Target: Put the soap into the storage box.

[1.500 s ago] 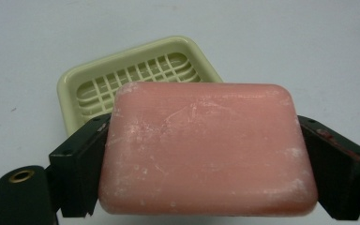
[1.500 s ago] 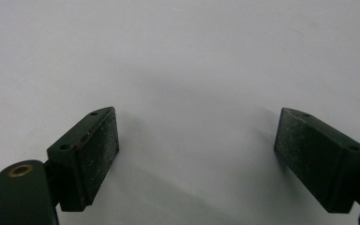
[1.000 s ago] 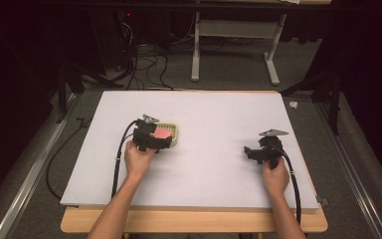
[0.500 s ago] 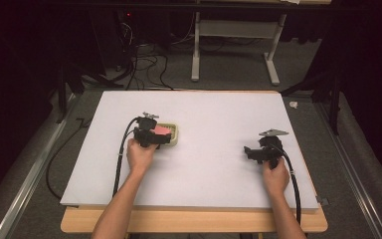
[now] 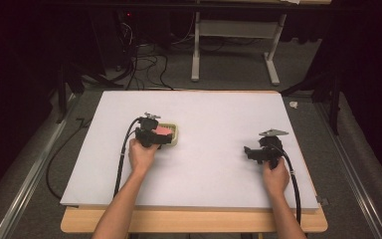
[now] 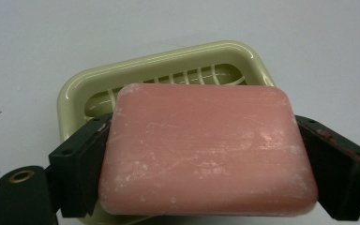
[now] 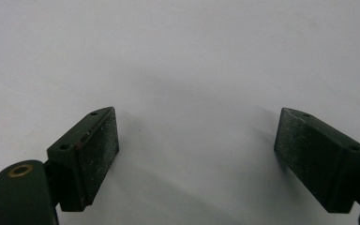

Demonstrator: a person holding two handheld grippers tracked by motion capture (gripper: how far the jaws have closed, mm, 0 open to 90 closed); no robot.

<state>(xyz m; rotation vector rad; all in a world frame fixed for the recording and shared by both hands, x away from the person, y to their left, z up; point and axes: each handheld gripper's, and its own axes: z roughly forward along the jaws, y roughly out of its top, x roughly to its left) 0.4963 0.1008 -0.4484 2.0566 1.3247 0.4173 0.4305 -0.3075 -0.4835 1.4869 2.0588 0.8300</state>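
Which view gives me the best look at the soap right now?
The left gripper view: the pink soap sits close up between the left gripper's jaws, above the dish. The high view shows a small pink patch beside the hand. The right gripper view looks at bare table.

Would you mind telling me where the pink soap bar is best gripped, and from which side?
Grip the soap bar across its two short ends, coming from above and the person's side, as the left gripper does now. Those ends give the pads flat faces; the wide top is too broad, and the dish rim blocks a low approach.
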